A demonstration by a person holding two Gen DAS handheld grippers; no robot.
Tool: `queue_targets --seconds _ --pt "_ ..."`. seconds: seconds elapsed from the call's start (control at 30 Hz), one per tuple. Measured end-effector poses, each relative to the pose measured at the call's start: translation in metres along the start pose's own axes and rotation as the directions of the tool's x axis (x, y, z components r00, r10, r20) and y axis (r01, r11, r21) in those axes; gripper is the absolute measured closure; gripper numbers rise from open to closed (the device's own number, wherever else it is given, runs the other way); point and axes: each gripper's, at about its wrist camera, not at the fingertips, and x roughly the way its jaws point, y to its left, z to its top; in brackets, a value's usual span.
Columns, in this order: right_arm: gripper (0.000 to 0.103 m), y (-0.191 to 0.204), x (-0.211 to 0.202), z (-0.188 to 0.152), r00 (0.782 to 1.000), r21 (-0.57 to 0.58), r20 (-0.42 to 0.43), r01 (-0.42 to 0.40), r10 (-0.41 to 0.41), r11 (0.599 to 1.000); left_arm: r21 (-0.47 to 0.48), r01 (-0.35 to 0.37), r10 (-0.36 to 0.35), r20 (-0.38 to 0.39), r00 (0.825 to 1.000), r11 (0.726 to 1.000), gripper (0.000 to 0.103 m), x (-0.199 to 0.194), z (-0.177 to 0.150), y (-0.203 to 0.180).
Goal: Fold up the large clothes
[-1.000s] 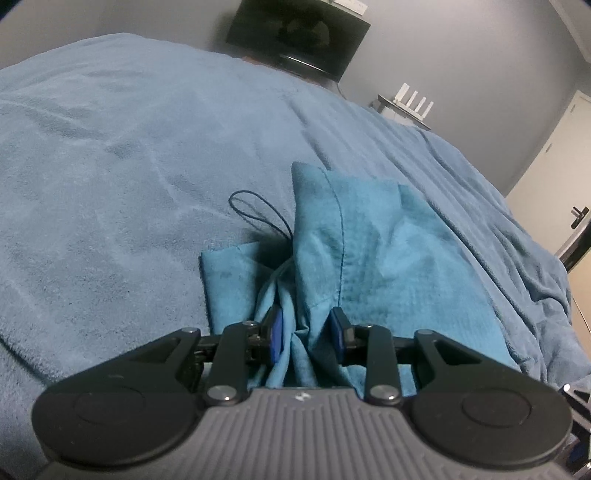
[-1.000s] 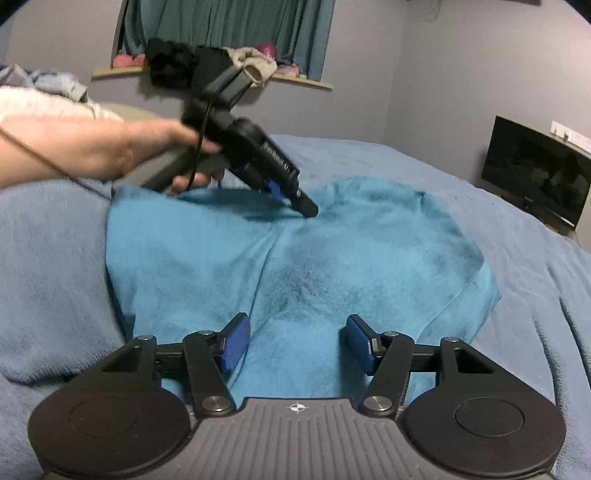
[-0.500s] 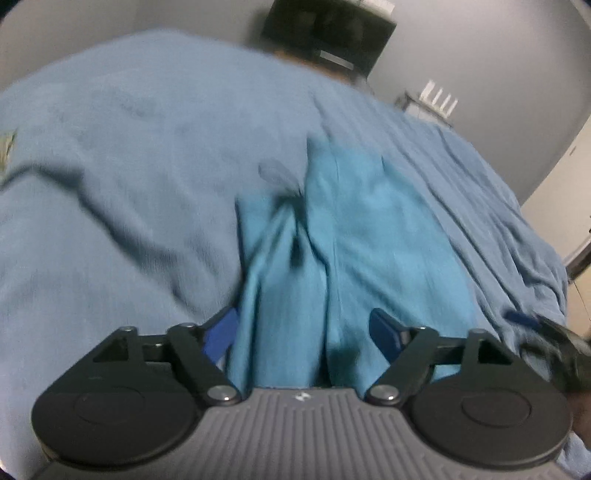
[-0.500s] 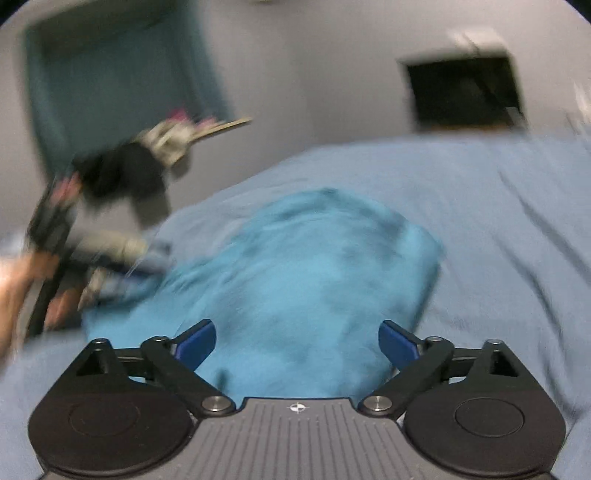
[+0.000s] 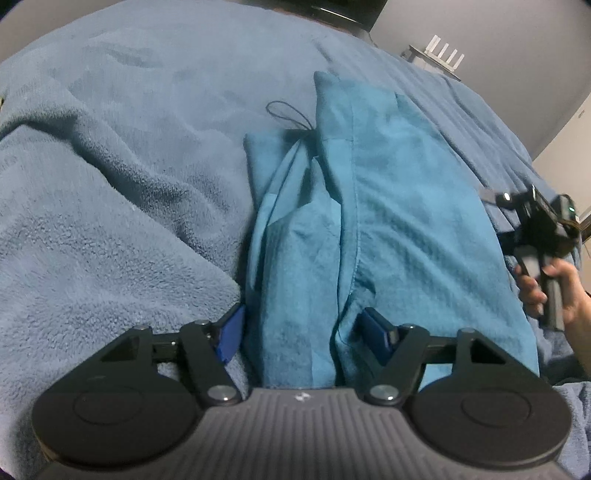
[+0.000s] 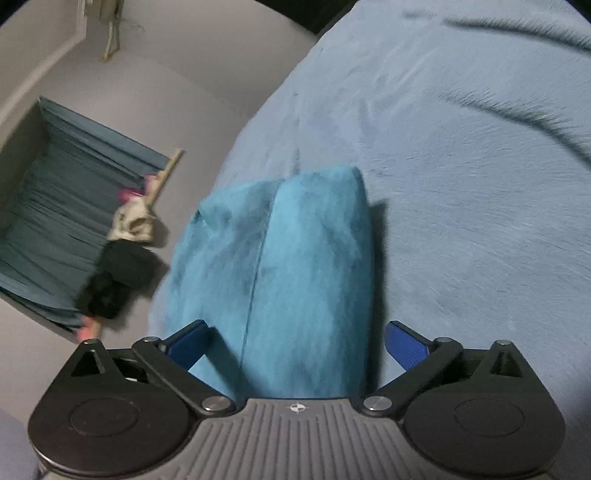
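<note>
A teal garment point(image 5: 388, 206) lies folded lengthwise on the blue blanket point(image 5: 129, 184), a black drawstring loop point(image 5: 288, 114) sticking out at its far end. My left gripper point(image 5: 303, 332) hovers at the garment's near end, its jaws closing. Bunched fabric sits between the pads, which do not press on it. In the right wrist view the same garment point(image 6: 295, 258) runs away from my right gripper point(image 6: 297, 341), whose jaws are opening wide over the near edge, holding nothing. A hand point(image 5: 554, 291) holding that gripper shows at the right edge of the left wrist view.
The blanket point(image 6: 461, 184) covers the whole bed, rumpled at the left. A dark screen point(image 5: 347, 11) and a white router point(image 5: 443, 55) stand beyond the far edge. A window with a teal curtain point(image 6: 55, 221) and clothes on its sill point(image 6: 133, 221) appear tilted.
My left gripper let go of the pinched fabric, widened and pulled back. My right gripper opened wide, rolled and swung aside; the other hand has left its view.
</note>
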Motion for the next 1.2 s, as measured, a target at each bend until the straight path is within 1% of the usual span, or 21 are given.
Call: queue_targets --seconds 0.07,0.17,0.23,0.33,0.4,0.43,0.47,0.5,0.53,0.57,0.6,0.63,0.7,0.73,0.77,0.83,0.9,0.97,1.0,1.1,1.2 --pt "0.000 -0.009 0.013 0.014 0.999 0.035 -0.012 -0.052 0.052 0.998 -0.013 0.008 -0.008 -0.002 1.000 1.000 0.036 0.000 -0.001 0.000" --pt "0.000 -0.023 0.034 0.031 0.993 0.084 -0.037 -0.106 0.109 0.991 -0.029 0.021 -0.021 -0.007 1.000 0.999 0.036 0.004 0.002 0.002" --pt "0.000 -0.034 0.048 0.040 0.985 0.109 -0.063 -0.154 0.161 0.982 -0.040 0.029 -0.030 -0.009 1.000 0.999 0.037 0.005 0.002 0.004" --pt "0.000 -0.048 0.063 0.050 0.969 0.103 -0.095 -0.219 0.229 0.970 -0.043 0.033 -0.034 -0.013 0.999 0.998 0.037 0.006 0.002 0.003" --pt "0.000 -0.054 0.068 0.052 0.962 0.103 -0.088 -0.249 0.259 0.963 -0.039 0.030 -0.031 -0.017 0.999 0.999 0.037 0.008 0.002 0.003" --pt "0.000 -0.055 0.069 0.051 0.964 0.099 -0.067 -0.249 0.257 0.963 -0.037 0.027 -0.028 -0.019 0.999 0.999 0.037 0.008 0.002 0.003" --pt "0.000 -0.051 0.069 0.049 0.971 0.087 -0.046 -0.231 0.236 0.969 -0.034 0.023 -0.024 -0.021 0.999 0.999 0.037 0.009 0.002 0.002" --pt "0.004 -0.044 0.069 0.046 0.980 0.063 -0.020 -0.198 0.200 0.978 -0.032 0.019 -0.019 -0.023 1.000 0.999 0.037 0.011 0.003 0.000" --pt "0.011 -0.038 0.067 0.043 0.986 0.040 0.009 -0.169 0.169 0.985 -0.030 0.015 -0.016 -0.025 1.000 0.999 0.037 0.011 0.003 -0.001" --pt "0.015 -0.032 0.063 0.040 0.987 0.035 0.046 -0.154 0.152 0.988 -0.027 0.012 -0.013 -0.027 1.000 1.000 0.037 0.011 0.003 -0.003" --pt "0.025 -0.029 0.058 0.038 0.986 0.040 0.077 -0.154 0.151 0.987 -0.024 0.008 -0.009 -0.028 1.000 1.000 0.037 0.013 0.004 -0.006" --pt "0.031 -0.023 0.050 0.035 0.982 0.036 0.113 -0.157 0.152 0.987 -0.015 -0.002 0.001 -0.031 1.000 1.000 0.037 0.014 0.004 -0.009" --pt "0.035 -0.011 0.037 0.035 0.979 -0.006 0.142 -0.148 0.147 0.989 0.012 -0.020 0.021 -0.038 0.999 1.000 0.037 0.018 0.007 -0.021" --pt "0.036 -0.004 0.029 0.038 0.978 -0.034 0.152 -0.137 0.140 0.990 0.036 -0.024 0.026 -0.045 0.999 0.999 0.041 0.022 0.009 -0.030" --pt "0.036 0.003 0.020 0.043 0.978 -0.057 0.161 -0.126 0.134 0.990 0.056 -0.018 0.021 -0.054 0.998 0.998 0.041 0.027 0.012 -0.040" --pt "0.037 0.013 0.001 0.058 0.976 -0.097 0.178 -0.109 0.125 0.989 0.086 -0.005 0.011 -0.065 0.998 0.996 0.043 0.043 0.019 -0.061" --pt "0.037 0.018 -0.023 0.076 0.977 -0.143 0.189 -0.072 0.099 0.987 0.094 0.009 -0.003 -0.064 0.998 0.996 0.043 0.064 0.027 -0.083" --pt "0.037 0.024 -0.048 0.101 0.982 -0.174 0.182 -0.009 0.041 0.985 0.110 0.015 -0.010 -0.048 0.999 0.994 0.043 0.088 0.033 -0.108" --pt "0.038 0.028 -0.055 0.115 0.984 -0.193 0.179 0.024 0.011 0.981 0.115 0.025 -0.022 -0.033 0.999 0.993 0.043 0.102 0.036 -0.121" --pt "0.038 0.039 -0.070 0.163 0.983 -0.288 0.172 0.114 -0.066 0.951 0.116 0.059 -0.062 0.019 0.998 0.991 0.043 0.133 0.043 -0.153" --pt "0.038 0.060 -0.069 0.198 0.981 -0.387 0.175 0.149 -0.087 0.910 0.127 0.082 -0.094 0.093 0.991 0.989 0.046 0.151 0.052 -0.174"
